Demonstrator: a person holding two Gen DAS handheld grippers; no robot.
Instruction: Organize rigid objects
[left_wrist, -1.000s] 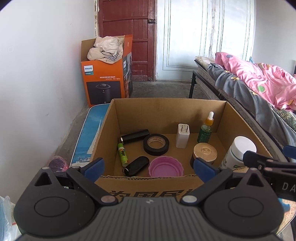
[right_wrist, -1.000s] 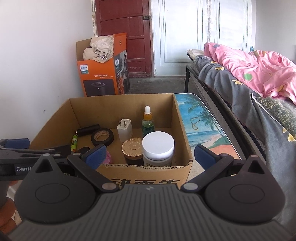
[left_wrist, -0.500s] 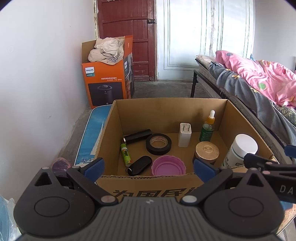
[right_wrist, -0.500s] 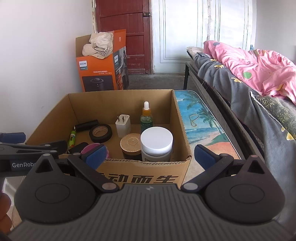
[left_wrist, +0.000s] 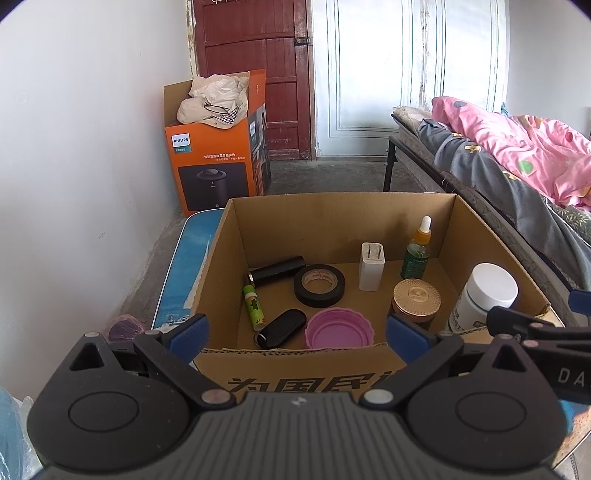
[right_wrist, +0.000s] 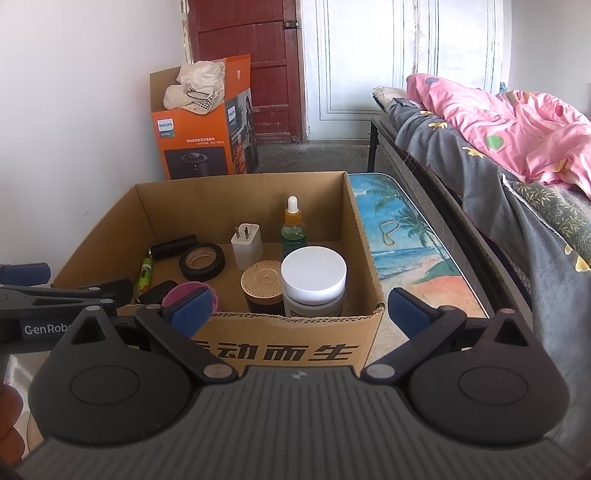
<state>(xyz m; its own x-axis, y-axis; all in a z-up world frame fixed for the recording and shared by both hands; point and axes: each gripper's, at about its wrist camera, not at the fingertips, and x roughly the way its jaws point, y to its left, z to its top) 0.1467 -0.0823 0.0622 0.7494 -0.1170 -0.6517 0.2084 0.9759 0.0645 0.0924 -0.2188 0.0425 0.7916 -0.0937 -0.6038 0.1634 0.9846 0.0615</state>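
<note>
- Rigid objects all sit inside the open cardboard box (left_wrist: 288, 363), which stands on the floor in front of you, beside the bed (right_wrist: 480, 155).
- On the left side of the box you see a black cylinder (left_wrist: 277, 270), a green tube (left_wrist: 253, 307) and a black key fob (left_wrist: 282, 328), all lying flat.
- A black tape roll (left_wrist: 319, 285) lies in the middle, and a pink lid (left_wrist: 338, 328) lies near the front wall.
- A white charger (left_wrist: 371, 266) and a green dropper bottle (left_wrist: 416, 251) stand upright towards the back.
- A gold-lidded jar (left_wrist: 416, 300) stands just beside the white-capped jar (right_wrist: 314, 282) in the front right corner.
- Your left gripper (left_wrist: 294, 335) is wide open and holds nothing, before the front wall.
- Your right gripper (right_wrist: 301, 313) is also spread wide and empty, at the same front wall.
</note>
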